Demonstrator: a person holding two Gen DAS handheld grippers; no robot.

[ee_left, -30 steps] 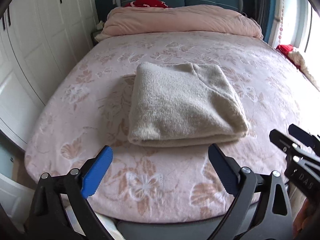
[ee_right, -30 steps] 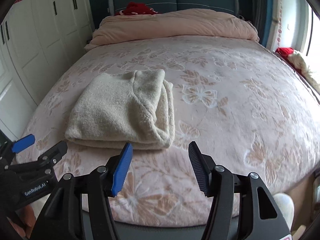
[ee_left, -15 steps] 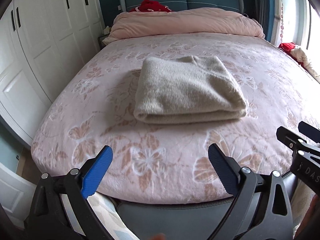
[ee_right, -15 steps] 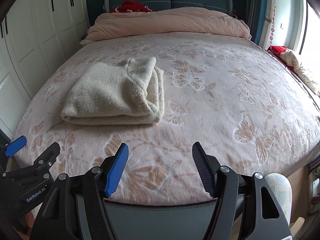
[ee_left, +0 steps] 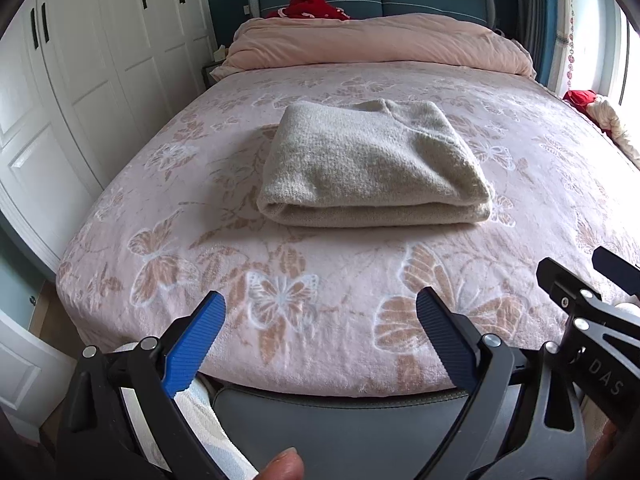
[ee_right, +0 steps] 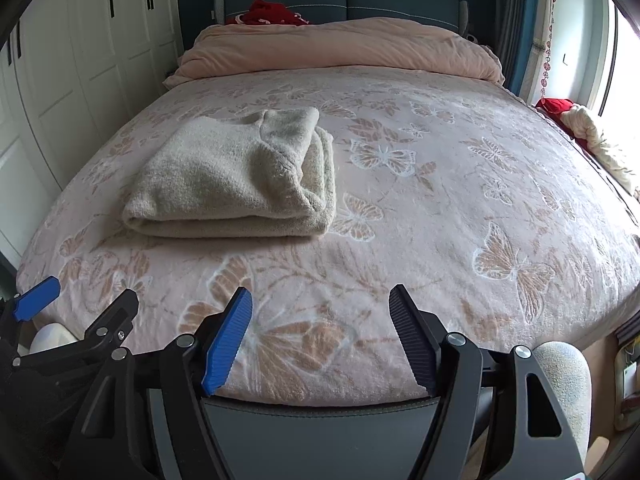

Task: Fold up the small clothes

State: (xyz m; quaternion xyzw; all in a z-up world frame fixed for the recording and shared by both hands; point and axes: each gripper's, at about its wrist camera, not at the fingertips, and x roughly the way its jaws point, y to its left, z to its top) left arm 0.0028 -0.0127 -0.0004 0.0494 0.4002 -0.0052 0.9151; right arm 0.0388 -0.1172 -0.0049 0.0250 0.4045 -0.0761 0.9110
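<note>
**Tools clear of the folded sweater**

My left tool [ee_left: 320,336] gapes wide, empty; the right tool [ee_right: 320,320] is opening, also empty. The folded sweater [ee_left: 372,168] lies ahead on the bed [ee_left: 400,272], well apart, nearer my left, long axis crosswise.

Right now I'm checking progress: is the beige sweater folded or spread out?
Folded: the beige sweater lies as a compact rectangle with stacked layers at its near edge.
</note>
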